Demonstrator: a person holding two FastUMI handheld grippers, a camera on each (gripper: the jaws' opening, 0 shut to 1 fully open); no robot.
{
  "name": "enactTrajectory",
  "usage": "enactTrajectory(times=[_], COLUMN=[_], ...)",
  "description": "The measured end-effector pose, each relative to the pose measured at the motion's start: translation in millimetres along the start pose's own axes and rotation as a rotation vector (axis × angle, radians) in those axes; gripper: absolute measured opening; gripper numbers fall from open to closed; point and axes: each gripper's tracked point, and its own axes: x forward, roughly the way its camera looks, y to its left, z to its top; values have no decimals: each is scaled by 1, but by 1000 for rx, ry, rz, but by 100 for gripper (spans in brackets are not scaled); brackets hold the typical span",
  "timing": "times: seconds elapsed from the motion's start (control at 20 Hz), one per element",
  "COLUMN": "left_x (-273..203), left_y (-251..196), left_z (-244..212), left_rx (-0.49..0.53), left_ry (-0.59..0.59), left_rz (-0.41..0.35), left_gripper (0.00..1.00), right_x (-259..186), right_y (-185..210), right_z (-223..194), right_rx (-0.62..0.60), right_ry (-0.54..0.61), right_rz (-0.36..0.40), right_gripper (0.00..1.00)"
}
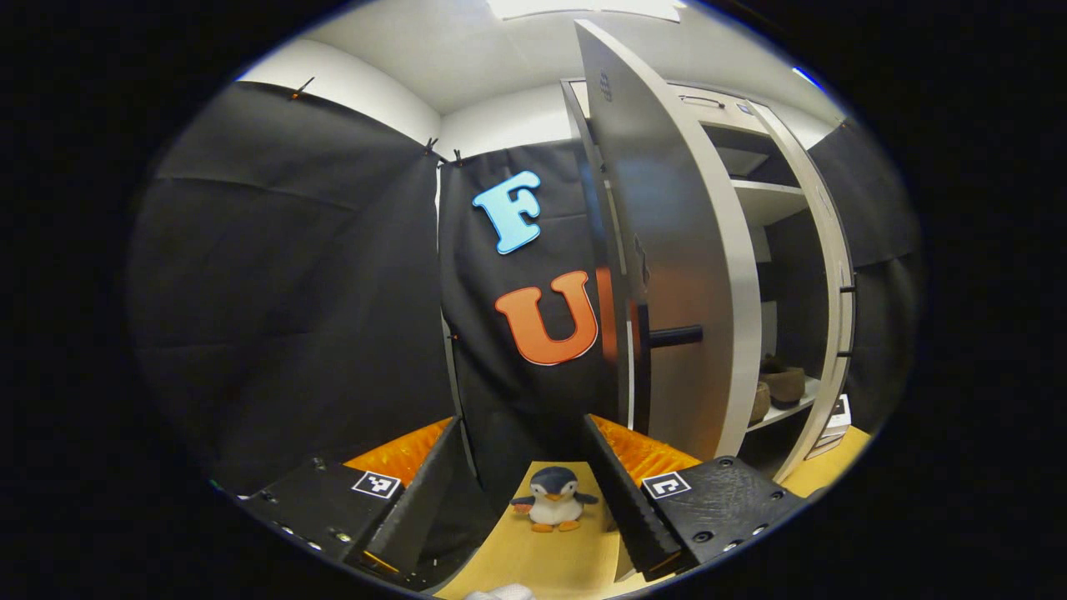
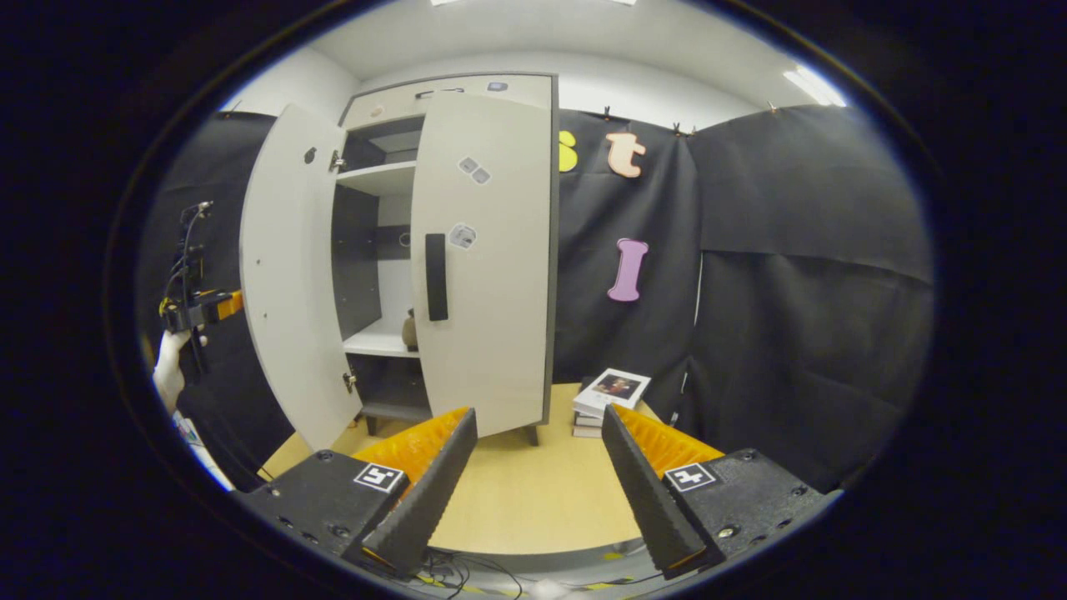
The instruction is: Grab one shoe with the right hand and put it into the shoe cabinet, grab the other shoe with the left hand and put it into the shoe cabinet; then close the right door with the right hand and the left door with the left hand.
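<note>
Both shoes (image 1: 779,385) already sit on a lower shelf of the shoe cabinet (image 2: 383,250), at about 3 o'clock in the left gripper view. The right door (image 2: 488,267) looks nearly closed; the left door (image 1: 667,275) stands wide. The left claw (image 1: 521,492) and right claw (image 2: 538,483) are both spread and empty. Judging by this, the left-door step is next: press the left claw against that door's outer face and swing it shut.

Black textured gripper bodies with round screws and a square black-and-white marker on each: left gripper (image 1: 533,487), right gripper (image 2: 538,483). Orange ribbed inner blocks behind wedge-shaped fingers. Possibly loose black cables above the far handheld unit.
</note>
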Motion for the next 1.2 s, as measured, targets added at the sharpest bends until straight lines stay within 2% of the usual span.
enactTrajectory(times=[0.25, 0.45, 0.7, 0.85, 0.9, 0.95, 1.0, 1.05, 1.1, 1.15, 1.2], left_x=[-7, -14, -16, -16, -13, -11, -7, -3, -1, 1, 1], left_y=[-17, -49, -91, -123, -134, -146, -157, -166, -174, -180, -187], left_z=[2, 6, 8, 11, 14, 18, 24, 27, 28, 29, 30], left_rx=[1, 21, -30, -22, -18, -15, -17, -16, -17, -22, -31], left_ry=[4, -9, -13, -5, -5, -7, -15, -15, -12, -5, -2], left_rz=[-9, -43, -65, -93, -106, -114, -121, -126, -127, -128, -133], left_gripper=[88, 88, 89, 88, 99, 89, 89, 95, 88, 96, 96], right_x=[0, 0, 3, 9, 12, 14, 17, 17, 18, 20, 21], right_y=[-2, -10, -25, -38, -42, -48, -52, -56, -60, -64, -67], right_z=[5, 4, 4, 7, 9, 10, 11, 12, 13, 15, 16], right_rx=[6, 11, 25, 17, 16, 15, 17, 22, 25, 28, 28], right_ry=[-21, -20, -16, -14, -14, -14, -12, -14, -14, -16, -18], right_rz=[16, 18, 19, 27, 30, 32, 34, 36, 39, 40, 42], right_gripper=[99, 99, 99, 99, 99, 99, 99, 99, 99, 99, 99])
